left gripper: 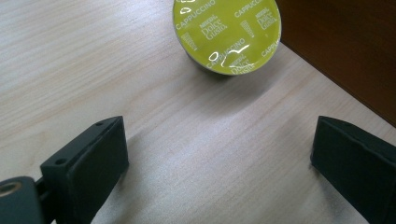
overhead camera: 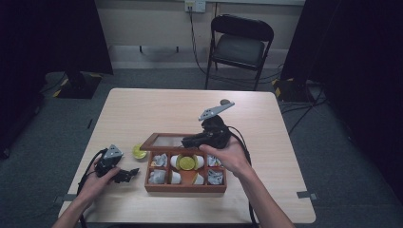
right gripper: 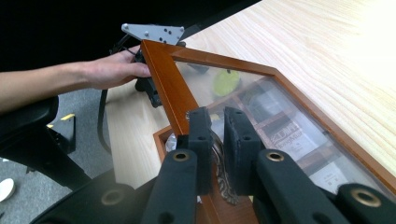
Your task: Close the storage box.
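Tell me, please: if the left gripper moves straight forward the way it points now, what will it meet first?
Most likely the yellow-green coffee capsule on the table, ahead between the open jaws of the left gripper. The wooden box stands just to its right.

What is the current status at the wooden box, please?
Right gripper shut on lid handle, glass lid raised. Left gripper open, yellow-green capsule ahead on table. Nothing between.

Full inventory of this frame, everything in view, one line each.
Wooden box: 1, brown, table centre, compartments hold packets and white pods.
Glass lid: 1, brown frame, raised.
Lid handle: 1, metal, between the right gripper's jaws.
Capsule: 1, yellow-green, on the table left of box.
Capsule in box: 1, yellow-green, back middle.
Table: 1, light wood.
Folding chair: 1, black, behind table.
Left gripper: open, low over table.
Right gripper: shut on handle.
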The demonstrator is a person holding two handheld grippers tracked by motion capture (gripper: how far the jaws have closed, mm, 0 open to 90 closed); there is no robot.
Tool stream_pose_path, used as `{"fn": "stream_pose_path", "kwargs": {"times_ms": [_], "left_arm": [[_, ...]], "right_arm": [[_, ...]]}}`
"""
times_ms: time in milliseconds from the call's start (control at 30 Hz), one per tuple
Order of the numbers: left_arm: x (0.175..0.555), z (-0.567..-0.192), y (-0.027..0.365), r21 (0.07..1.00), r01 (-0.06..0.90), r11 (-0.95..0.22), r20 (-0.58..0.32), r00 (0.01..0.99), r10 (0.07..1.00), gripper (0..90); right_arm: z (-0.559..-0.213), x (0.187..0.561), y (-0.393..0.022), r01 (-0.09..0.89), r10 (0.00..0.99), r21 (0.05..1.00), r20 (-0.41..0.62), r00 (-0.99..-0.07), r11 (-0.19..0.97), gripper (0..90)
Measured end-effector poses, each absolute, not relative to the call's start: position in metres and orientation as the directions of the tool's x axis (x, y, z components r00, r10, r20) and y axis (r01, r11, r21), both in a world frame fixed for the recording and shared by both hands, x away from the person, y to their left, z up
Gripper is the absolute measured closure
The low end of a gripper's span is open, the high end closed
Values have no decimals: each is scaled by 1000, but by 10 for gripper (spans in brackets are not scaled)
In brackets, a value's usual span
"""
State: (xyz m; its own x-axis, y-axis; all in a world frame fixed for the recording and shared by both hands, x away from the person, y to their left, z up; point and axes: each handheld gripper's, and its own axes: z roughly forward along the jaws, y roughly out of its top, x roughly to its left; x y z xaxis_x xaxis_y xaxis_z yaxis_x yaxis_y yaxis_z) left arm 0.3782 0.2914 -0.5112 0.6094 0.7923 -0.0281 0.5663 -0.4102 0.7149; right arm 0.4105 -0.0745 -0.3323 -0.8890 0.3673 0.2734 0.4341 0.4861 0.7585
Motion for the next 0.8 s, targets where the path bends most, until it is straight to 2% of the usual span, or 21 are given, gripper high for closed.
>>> {"fn": "stream_pose_path", "kwargs": {"times_ms": [800], "left_arm": [[378,-511,292,713,567,-412,-29,611,791,34]], "right_arm": [[-351,392,-71,401,338,721,241,-910,565,820]]}}
